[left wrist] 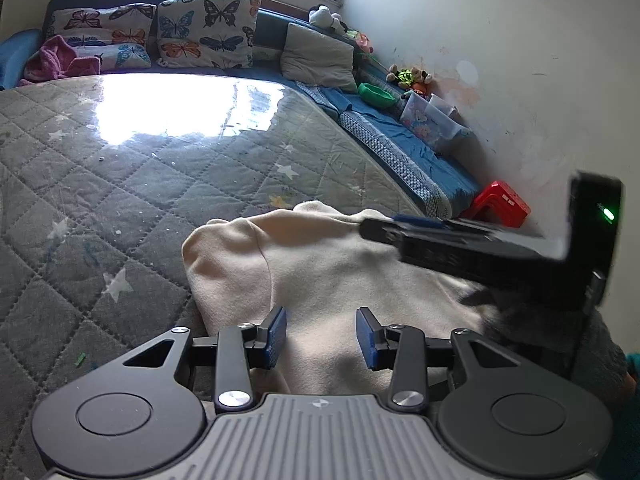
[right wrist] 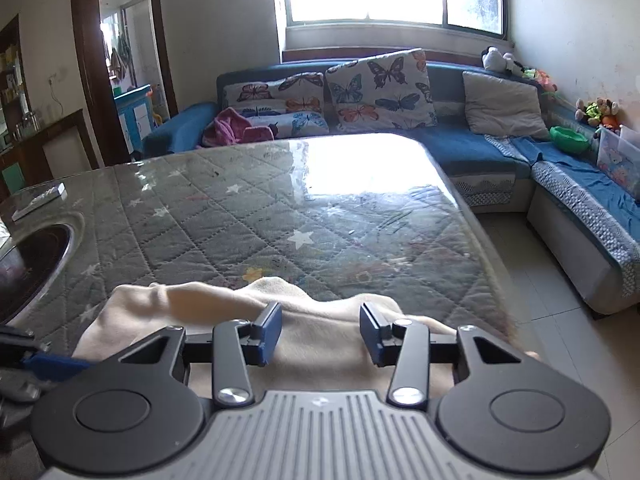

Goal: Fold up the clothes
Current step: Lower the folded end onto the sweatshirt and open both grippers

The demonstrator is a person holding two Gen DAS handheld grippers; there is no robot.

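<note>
On quilted star-print table cover (left wrist: 100, 200): soft cream fleece garment (left wrist: 320, 264), rumpled.

Glass-topped quilted table (right wrist: 248, 216), cream garment (left wrist: 328, 264), remote (right wrist: 40, 200)

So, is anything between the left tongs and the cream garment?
Nothing visible: the left tongs sit open directly over the cream garment. The right tongs reach over its far right edge, clear of that path.
</note>
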